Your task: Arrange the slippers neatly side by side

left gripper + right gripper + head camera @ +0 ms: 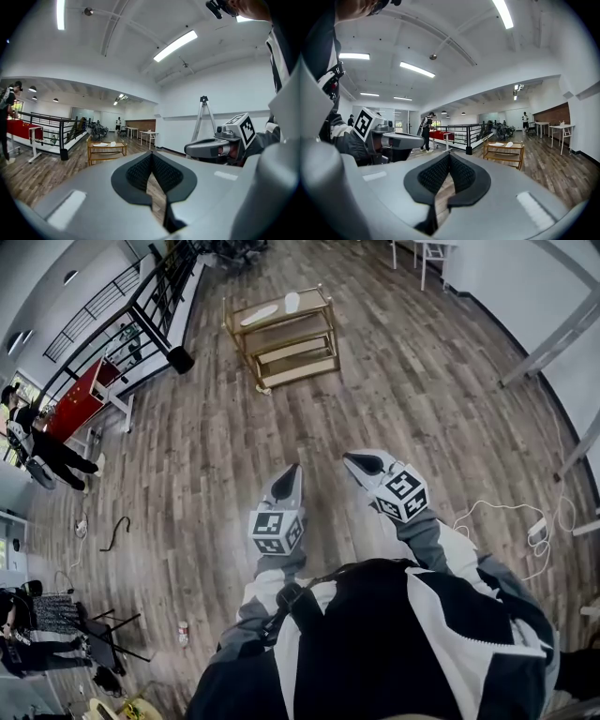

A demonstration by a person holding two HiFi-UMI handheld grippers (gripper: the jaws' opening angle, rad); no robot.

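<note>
Two white slippers lie apart on the top of a low wooden rack (314, 334) far ahead on the floor: a longer slipper (259, 315) to the left and another slipper (292, 302) to the right. I hold both grippers in front of my chest, well short of the rack. My left gripper (289, 476) and my right gripper (360, 463) are both shut with nothing between the pads. The left gripper view shows the rack (106, 152) in the distance, and so does the right gripper view, where the rack (504, 153) stands to the right.
A black railing (150, 310) and a red table (80, 397) border the left side, with people (37, 442) beside them. White tables (427, 254) stand far ahead. Cables and a power strip (536, 529) lie on the floor at right, a dark strap (114, 532) at left.
</note>
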